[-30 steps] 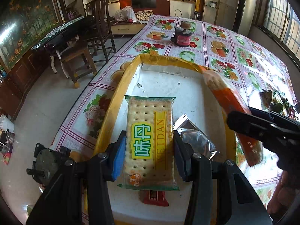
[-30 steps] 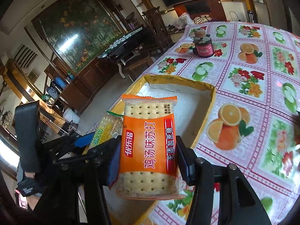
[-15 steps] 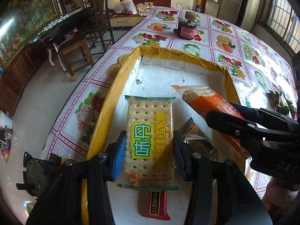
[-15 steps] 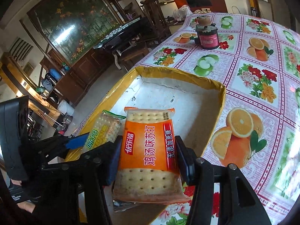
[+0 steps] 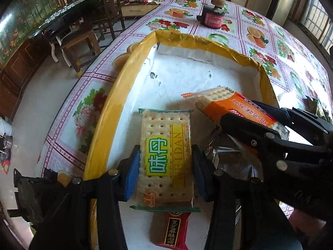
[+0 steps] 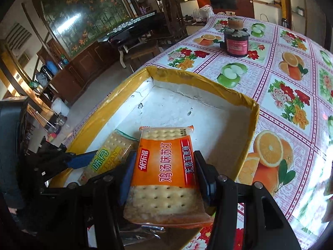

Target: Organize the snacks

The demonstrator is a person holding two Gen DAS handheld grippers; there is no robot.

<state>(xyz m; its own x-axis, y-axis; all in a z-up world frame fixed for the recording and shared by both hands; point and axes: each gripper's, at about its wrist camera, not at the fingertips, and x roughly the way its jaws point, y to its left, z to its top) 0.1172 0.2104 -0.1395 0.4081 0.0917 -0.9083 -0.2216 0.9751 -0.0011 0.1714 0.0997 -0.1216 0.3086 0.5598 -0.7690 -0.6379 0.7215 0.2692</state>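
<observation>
My left gripper is shut on a green-and-yellow cracker pack and holds it over the near end of a shallow white box with a yellow rim. My right gripper is shut on an orange cracker pack and holds it inside the box, just right of the green pack. In the left wrist view the orange pack and right gripper come in from the right. A red snack pack and a silver foil pack lie on the box floor below.
The box sits on a fruit-and-flower tablecloth. A dark jar with a red label stands farther back on the table. Wooden chairs stand beyond the table's left edge. The far half of the box floor is bare.
My right gripper has carried the orange pack leftward and down over the rim into the box, next to the green pack. My left gripper has edged forward over the box, still gripping.
</observation>
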